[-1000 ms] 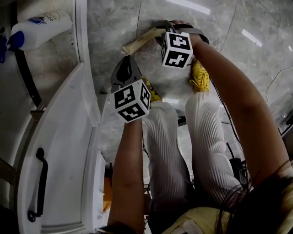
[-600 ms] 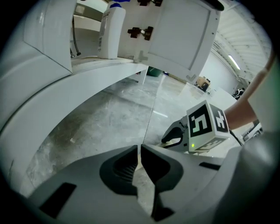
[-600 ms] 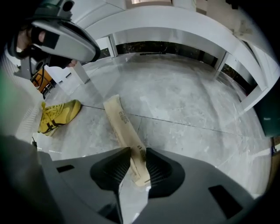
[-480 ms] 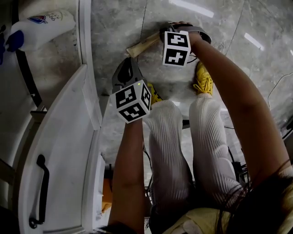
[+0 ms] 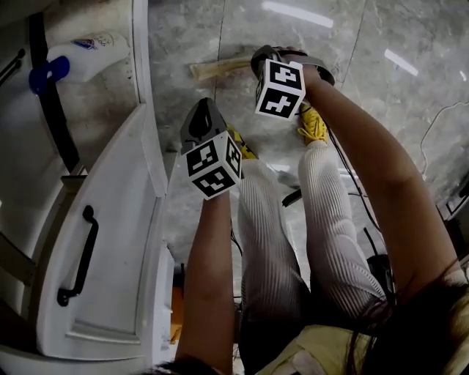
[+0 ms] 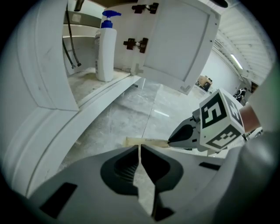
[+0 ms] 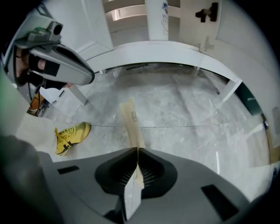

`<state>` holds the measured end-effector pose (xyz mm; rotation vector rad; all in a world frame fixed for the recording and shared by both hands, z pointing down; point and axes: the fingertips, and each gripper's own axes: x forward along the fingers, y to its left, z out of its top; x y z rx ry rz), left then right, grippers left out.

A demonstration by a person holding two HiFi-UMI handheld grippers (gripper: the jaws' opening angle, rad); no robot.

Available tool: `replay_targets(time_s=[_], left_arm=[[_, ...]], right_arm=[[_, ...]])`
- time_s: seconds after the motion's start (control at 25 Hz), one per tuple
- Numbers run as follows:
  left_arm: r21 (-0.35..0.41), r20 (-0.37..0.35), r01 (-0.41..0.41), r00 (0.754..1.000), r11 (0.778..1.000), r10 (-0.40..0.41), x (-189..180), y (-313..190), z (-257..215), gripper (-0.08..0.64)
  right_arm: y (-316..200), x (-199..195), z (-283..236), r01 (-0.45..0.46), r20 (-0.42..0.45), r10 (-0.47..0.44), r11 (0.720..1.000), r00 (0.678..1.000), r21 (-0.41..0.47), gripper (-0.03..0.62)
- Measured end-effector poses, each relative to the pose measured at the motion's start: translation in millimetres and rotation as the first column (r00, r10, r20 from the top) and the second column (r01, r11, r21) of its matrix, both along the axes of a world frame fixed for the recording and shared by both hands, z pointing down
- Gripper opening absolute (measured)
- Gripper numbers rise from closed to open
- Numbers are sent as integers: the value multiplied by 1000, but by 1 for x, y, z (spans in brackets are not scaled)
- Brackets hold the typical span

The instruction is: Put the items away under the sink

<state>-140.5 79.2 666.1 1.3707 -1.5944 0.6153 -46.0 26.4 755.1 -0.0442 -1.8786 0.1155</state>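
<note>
Grey marble floor (image 5: pixel 410 102) with glossy light streaks (image 5: pixel 297 13), white cabinet door (image 5: pixel 110 242) open at left, black handle (image 5: pixel 79 256) on it, black hinges (image 6: pixel 135 43), dark hoses (image 6: pixel 68 50) inside the cabinet.

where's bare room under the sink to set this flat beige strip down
The stained cabinet floor is bare beside the white pump bottle with the blue top, toward the open white door with the black handle. It's tighter behind, by the dark hoses. The right gripper has just been closing on the flat beige strip.
</note>
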Motion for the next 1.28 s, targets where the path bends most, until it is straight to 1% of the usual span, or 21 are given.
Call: replay_targets(time_s=[0.2,0.4,0.52,0.64,0.76,0.88,1.0,1.28], left_arm=[[22,1,-8,1000,1000,8,2,-18,-34,41],[39,0,-12,1000,999,12,2,-33,-68,41],[52,0,-11,1000,999,11,1,-42,-84,41],[59,0,-28,1000,998,28,2,-49,-95,41],[63,11,-57,998,996,57,4,-51,-106,41],[61,11,-34,999,998,34,0,-47,-114,41],[66,11,-11,1000,998,11,-9,-46,-120,41],[109,-1,32,999,994,-32,-33,-55,-133,41]], right_arm=[[-23,3,-47,-112,30,112,994,993,5,35],[-48,3,-87,-177,42,175,984,984,36,35],[-70,-3,-108,-229,56,226,972,973,57,35],[-93,-16,-130,-290,92,284,955,955,68,35],[-113,-36,-146,-347,129,338,936,932,55,35],[-127,-65,-157,-377,168,368,926,915,28,35],[-138,-99,-162,-375,195,364,927,911,21,35],[-149,-173,-168,-373,239,367,928,899,-23,35]])
